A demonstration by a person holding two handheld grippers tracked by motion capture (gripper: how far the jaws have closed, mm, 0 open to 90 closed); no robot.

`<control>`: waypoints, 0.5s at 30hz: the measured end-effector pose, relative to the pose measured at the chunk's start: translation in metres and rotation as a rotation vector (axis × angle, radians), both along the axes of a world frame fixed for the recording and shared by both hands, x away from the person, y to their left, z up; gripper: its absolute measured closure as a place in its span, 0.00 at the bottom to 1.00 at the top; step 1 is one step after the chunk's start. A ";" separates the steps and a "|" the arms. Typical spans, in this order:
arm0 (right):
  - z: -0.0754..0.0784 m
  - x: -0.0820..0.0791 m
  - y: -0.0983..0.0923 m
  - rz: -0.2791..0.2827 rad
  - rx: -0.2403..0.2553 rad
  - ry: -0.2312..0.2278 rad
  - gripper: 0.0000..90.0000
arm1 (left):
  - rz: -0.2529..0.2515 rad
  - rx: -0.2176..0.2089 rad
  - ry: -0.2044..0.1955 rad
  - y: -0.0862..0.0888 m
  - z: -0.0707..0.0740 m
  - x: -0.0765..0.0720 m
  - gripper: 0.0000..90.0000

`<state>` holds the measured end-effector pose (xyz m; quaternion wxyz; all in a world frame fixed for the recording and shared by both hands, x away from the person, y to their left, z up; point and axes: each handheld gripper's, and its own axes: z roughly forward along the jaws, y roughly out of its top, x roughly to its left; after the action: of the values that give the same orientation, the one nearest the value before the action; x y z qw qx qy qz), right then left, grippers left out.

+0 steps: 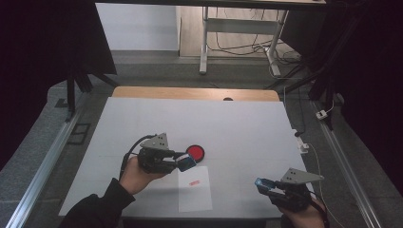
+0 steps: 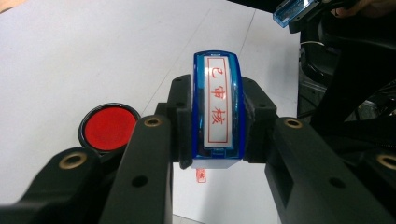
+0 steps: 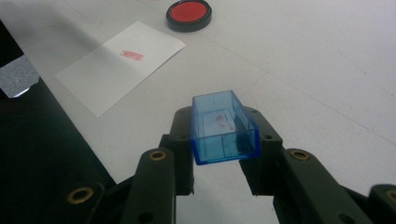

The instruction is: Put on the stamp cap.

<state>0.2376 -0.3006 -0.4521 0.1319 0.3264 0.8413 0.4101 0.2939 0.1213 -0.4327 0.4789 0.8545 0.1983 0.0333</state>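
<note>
Right gripper (image 1: 267, 186): nearest the high camera, at the worktop's near right corner; its jaws are clamped on the clear blue cap (image 3: 223, 127), hollow side up.
Left gripper (image 1: 183, 160): left of centre, just beside the ink pad; its jaws are closed tight on the blue stamp (image 2: 217, 108), gripping its two narrow sides, with the label of red characters facing the gripper's camera.
Worktop (image 1: 237, 128): white and broad, with room to bring the two hands together.
Paper (image 1: 195, 189): lies near the front edge, already carrying one small red imprint (image 1: 193, 182).
Ink pad (image 1: 195, 152): round, red, open, just beyond the paper.
Step in hand, as judged: recapping the stamp.
Doing it well: line the cap's opening squarely with the stamp's inked face, keep both grips firm, slide straight without twisting.
</note>
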 end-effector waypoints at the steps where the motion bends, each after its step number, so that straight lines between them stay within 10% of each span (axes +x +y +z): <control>1: 0.000 0.000 0.000 0.000 0.001 0.000 0.75 | -0.002 -0.003 0.000 0.000 0.000 0.000 0.77; 15: 0.004 0.001 0.002 0.039 0.046 0.009 0.75 | -0.029 -0.019 -0.012 0.001 0.003 -0.001 0.77</control>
<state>0.2390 -0.2985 -0.4482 0.1128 0.3149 0.8384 0.4303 0.2934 0.1227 -0.4297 0.4887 0.8525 0.1833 0.0293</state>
